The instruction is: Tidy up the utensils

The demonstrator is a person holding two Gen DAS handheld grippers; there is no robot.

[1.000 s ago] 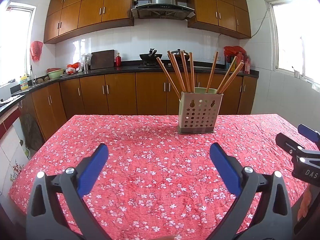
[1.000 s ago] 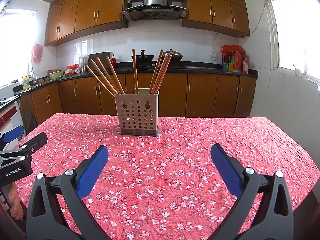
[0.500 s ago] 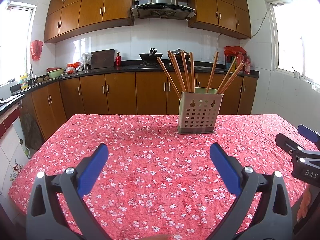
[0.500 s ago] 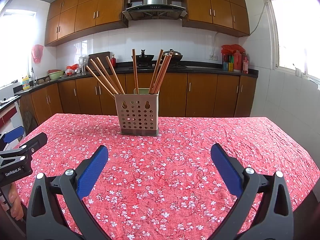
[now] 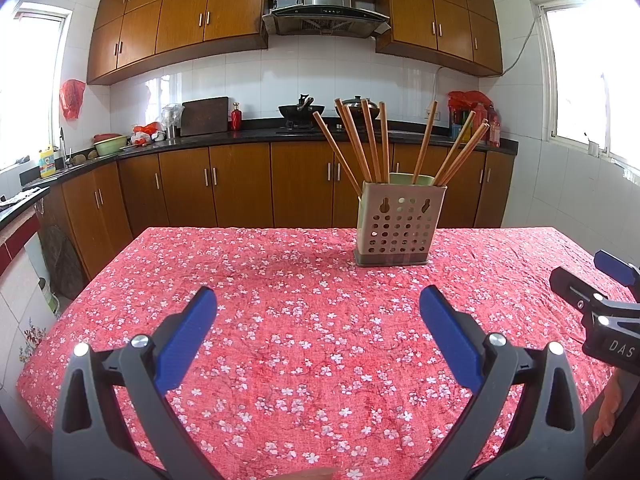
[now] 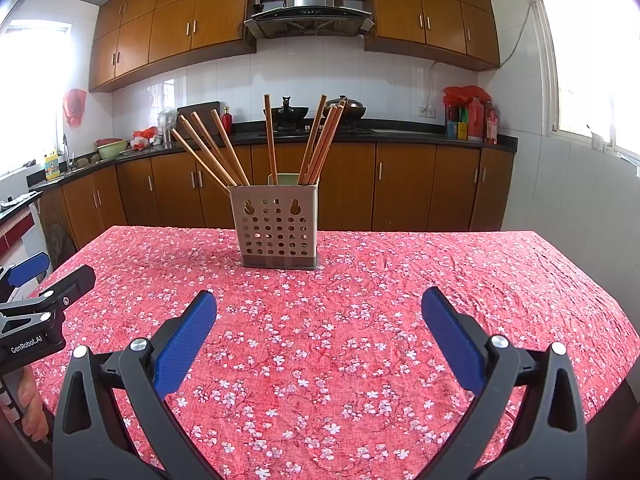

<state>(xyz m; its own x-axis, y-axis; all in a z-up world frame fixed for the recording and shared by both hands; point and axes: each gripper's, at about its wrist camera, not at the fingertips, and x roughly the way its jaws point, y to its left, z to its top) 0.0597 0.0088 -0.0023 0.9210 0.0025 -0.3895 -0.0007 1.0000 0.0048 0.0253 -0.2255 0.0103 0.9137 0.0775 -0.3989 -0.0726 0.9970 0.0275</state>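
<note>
Left wrist view: our left gripper (image 5: 318, 304) hangs wide open and empty, chopsticks (image 5: 370, 142) fanned in the holder (image 5: 400, 224) far across the tablecloth (image 5: 280, 320). Right wrist view: our right gripper (image 6: 319, 306) gapes empty too; we'd best approach one stick's upper shaft squarely.

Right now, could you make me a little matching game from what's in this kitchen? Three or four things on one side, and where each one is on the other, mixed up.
Things:
1. chopsticks
2. holder
3. wok
4. red bag

Places:
A. on the stove under the hood
B. hanging on the wall by the left window
C. standing in the holder
D. on the flowered tablecloth

Pairs: 1-C, 2-D, 3-A, 4-B
</note>
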